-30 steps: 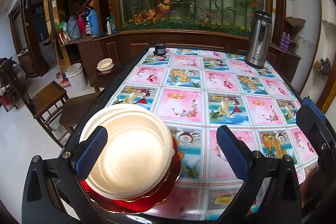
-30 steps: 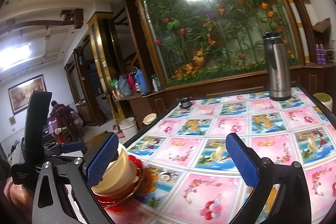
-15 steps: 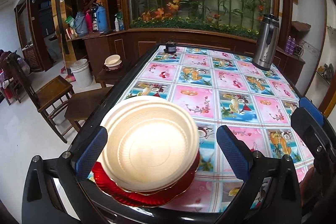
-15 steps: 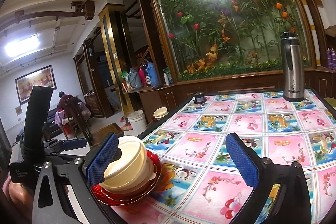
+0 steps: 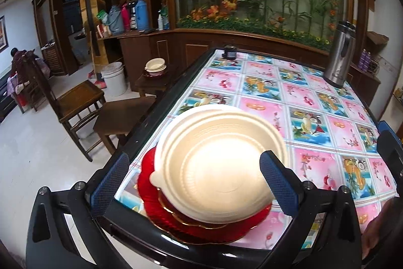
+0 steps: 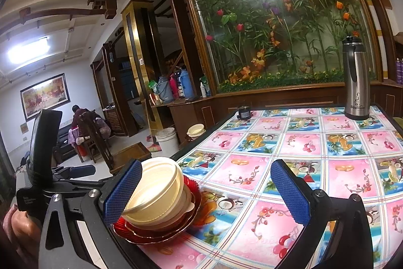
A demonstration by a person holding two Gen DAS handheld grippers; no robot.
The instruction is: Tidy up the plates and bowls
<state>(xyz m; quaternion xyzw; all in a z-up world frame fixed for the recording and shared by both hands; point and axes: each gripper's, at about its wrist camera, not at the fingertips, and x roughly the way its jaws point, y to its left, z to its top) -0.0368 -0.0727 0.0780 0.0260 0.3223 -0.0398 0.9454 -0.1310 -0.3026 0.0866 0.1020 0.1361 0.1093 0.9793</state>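
The cream bowls (image 5: pixel 216 168) sit nested in one stack on the red plates (image 5: pixel 201 226), and the whole pile rests at the near left corner of the surface (image 5: pixel 302 97), close to its dark edge. The top bowl tilts a little in the right wrist view, so the nesting looks loose. The left gripper (image 5: pixel 194 183) hovers over the pile with its jaws spread wide on either side of the bowls, gripping nothing. The right gripper (image 6: pixel 204 190) stands beside the pile, jaws also wide apart and empty. The stacking looks largely done. A second small stack of bowls (image 5: pixel 155 65) sits on a side stool beyond; whether it belongs to the job is unclear.
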